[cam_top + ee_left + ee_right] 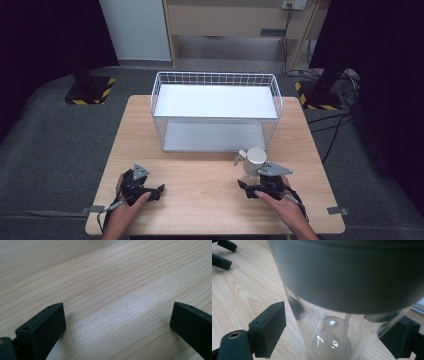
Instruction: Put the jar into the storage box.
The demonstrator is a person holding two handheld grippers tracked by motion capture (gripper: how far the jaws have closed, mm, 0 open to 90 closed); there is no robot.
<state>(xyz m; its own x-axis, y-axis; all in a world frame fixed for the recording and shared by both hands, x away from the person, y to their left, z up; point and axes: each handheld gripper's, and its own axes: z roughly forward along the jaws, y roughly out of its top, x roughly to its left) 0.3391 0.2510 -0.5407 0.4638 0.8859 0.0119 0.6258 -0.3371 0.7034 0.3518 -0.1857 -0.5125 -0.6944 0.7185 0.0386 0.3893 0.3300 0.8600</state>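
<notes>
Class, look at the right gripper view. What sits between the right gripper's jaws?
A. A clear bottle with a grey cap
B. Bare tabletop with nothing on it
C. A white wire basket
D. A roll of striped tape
A: the right gripper has its jaws open on either side of the clear bottle, whose grey cap looms above them.

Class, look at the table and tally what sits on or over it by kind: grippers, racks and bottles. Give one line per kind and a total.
Grippers: 2, the left gripper and the right gripper
Wire racks: 1, the white rack
Bottles: 1, the clear bottle with a grey lid
Total: 4
</notes>
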